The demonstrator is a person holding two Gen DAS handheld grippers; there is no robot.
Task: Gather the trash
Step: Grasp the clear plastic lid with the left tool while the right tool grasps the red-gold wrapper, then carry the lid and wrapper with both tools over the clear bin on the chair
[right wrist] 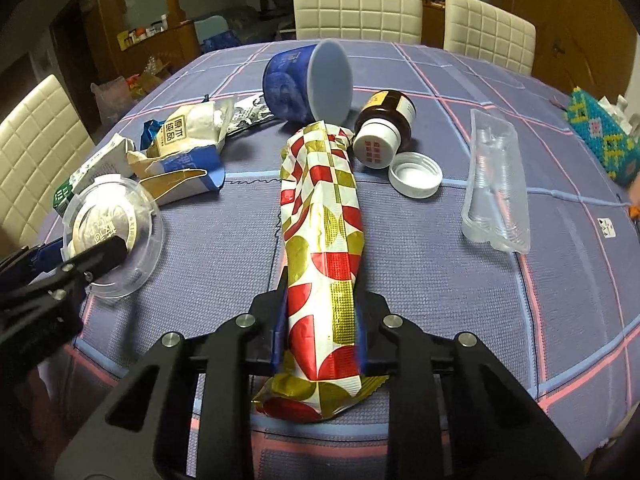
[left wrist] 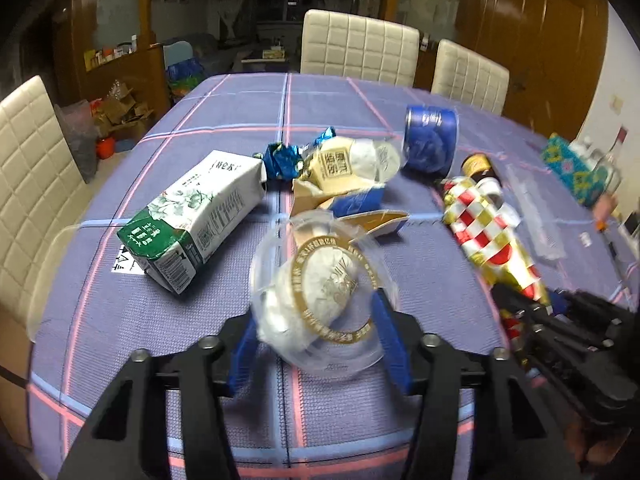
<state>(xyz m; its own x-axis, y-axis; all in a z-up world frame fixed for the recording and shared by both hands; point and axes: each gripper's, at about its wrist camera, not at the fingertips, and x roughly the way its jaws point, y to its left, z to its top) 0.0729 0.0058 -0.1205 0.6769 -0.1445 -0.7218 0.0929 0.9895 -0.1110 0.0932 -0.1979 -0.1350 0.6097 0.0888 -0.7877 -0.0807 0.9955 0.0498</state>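
Right wrist view: right gripper (right wrist: 320, 340) pinches the checkered wrapper (right wrist: 320, 240) at centre frame — left gripper (left wrist: 316, 336) clamps the clear plastic lid (left wrist: 320, 296); milk carton (left wrist: 192, 220), blue cup (right wrist: 308, 80), brown bottle (right wrist: 384, 128) remain uncollected.

Cream quilted chairs (left wrist: 358, 46), wood cabinets (left wrist: 532, 28), dim room.

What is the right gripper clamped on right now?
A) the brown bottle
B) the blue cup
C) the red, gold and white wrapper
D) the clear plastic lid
C: in the right wrist view the right gripper has its blue fingers pressed against both sides of the red, gold and white wrapper.
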